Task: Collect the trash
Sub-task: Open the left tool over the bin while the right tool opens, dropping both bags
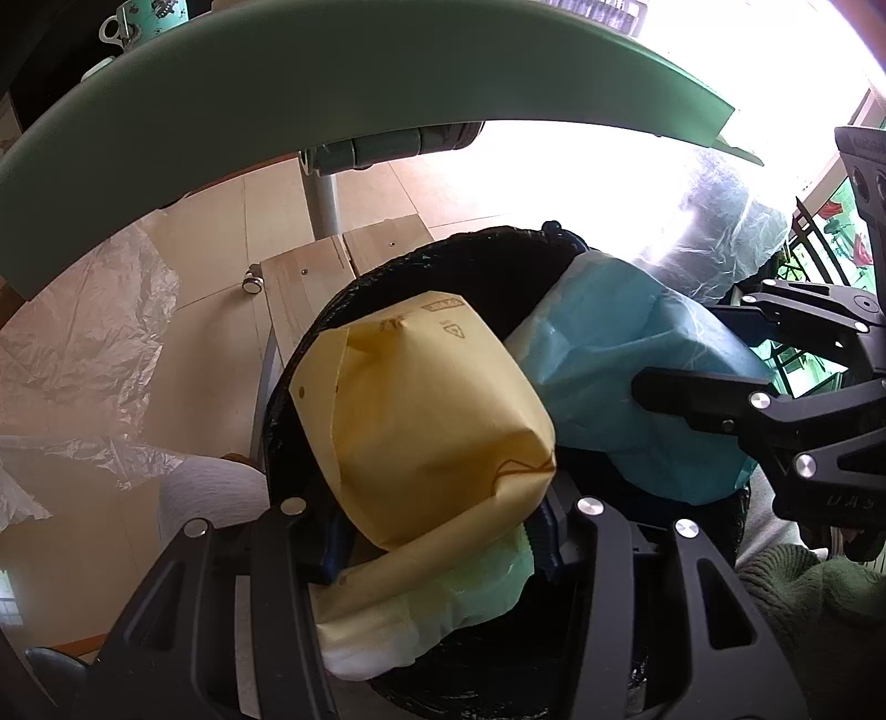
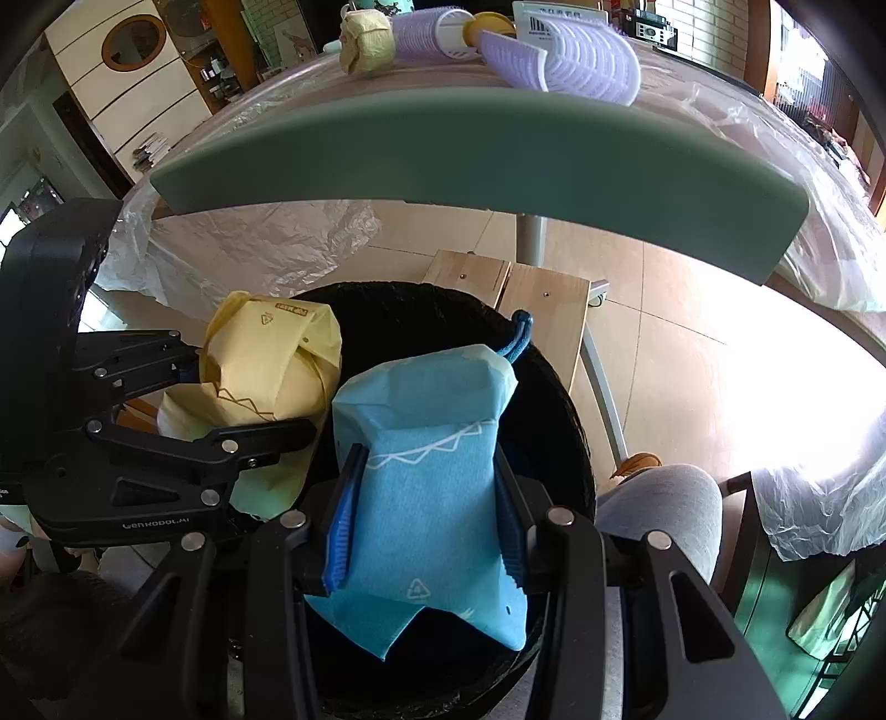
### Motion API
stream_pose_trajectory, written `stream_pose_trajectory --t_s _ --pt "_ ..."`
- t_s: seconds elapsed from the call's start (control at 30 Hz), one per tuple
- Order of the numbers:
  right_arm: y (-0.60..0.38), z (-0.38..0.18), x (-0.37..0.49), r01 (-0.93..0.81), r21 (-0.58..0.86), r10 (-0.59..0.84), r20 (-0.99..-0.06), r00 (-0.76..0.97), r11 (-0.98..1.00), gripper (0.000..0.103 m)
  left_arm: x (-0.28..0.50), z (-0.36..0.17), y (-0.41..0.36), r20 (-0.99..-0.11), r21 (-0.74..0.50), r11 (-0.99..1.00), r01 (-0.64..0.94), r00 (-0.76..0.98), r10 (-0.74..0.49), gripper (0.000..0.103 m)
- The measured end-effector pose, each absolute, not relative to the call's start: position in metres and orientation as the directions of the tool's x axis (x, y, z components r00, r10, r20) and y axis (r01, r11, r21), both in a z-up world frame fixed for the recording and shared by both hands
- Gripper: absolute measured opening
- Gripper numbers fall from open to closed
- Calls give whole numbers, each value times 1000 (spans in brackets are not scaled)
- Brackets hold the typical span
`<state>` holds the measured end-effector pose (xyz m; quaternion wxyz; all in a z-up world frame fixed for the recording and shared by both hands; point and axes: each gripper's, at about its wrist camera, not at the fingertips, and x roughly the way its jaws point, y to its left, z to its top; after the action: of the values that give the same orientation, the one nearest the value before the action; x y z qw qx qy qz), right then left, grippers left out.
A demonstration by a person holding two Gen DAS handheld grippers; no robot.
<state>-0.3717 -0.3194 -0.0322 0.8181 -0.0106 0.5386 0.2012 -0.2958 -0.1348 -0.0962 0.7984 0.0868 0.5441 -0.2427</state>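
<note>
My left gripper (image 1: 437, 531) is shut on a crumpled yellow wrapper (image 1: 432, 415) and holds it over the open black-lined trash bin (image 1: 487, 260). My right gripper (image 2: 426, 526) is shut on a folded blue wrapper (image 2: 426, 459) and holds it over the same bin (image 2: 559, 382), right beside the yellow one (image 2: 271, 360). In the left wrist view the blue wrapper (image 1: 626, 354) and the right gripper (image 1: 698, 354) show at the right. In the right wrist view the left gripper (image 2: 243, 393) shows at the left.
A green table edge (image 2: 476, 155) hangs just above the bin, draped with clear plastic sheeting (image 2: 249, 243). On the table lie a crumpled yellow ball (image 2: 365, 41) and purple hair rollers (image 2: 559, 50). A wooden wheeled board (image 2: 531, 288) lies behind the bin. A grey-clad knee (image 2: 664, 509) is at the right.
</note>
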Motion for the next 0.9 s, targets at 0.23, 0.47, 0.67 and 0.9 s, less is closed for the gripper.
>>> stream_pose_trajectory --t_s 0.23,0.47,0.67,0.9 --pt "-314 -35 -370 -338 181 299 -892 338 924 42 -296 -102 -135 -918 -97 870 484 295 -266 51" --pt "-316 -40 -370 -329 179 291 -897 333 927 42 -296 -105 -135 -922 -86 869 487 293 -255 51" --pt "-314 -41 -368 -321 177 286 -899 332 930 44 -297 -105 -136 -919 -85 865 495 295 -259 51" --pt "-326 -21 -374 -290 166 278 -870 406 943 72 -303 -87 -128 -887 -73 868 492 366 -282 81"
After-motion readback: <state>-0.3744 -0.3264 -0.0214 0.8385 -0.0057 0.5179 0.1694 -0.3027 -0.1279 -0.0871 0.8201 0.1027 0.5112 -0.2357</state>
